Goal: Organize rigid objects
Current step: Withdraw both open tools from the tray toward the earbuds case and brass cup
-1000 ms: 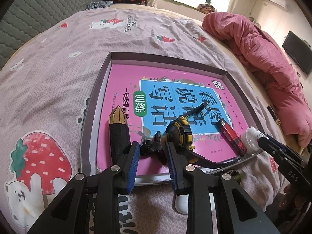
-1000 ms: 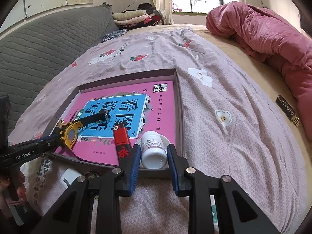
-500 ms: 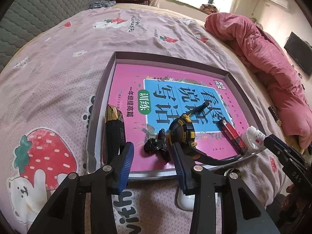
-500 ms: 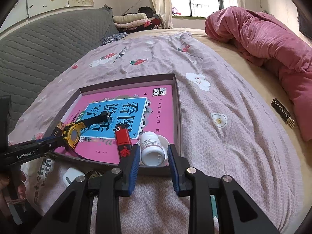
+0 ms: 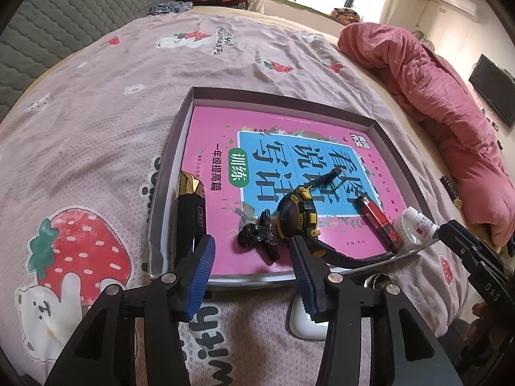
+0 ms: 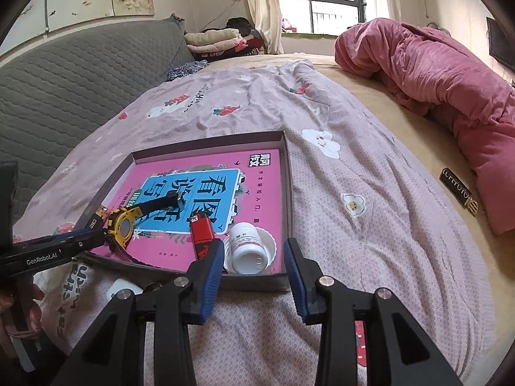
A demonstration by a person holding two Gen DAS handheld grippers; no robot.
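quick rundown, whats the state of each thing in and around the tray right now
tray: open, on the bed
book: closed, flat in the tray
watch: on the book, unfastened
lighter: lying flat
pill bottle: capped, on its side
left gripper: opening, nothing between
right gripper: opening, holding nothing

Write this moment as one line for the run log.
left gripper: opening, nothing held | right gripper: opening, nothing held | tray: book, watch, lighter, bottle
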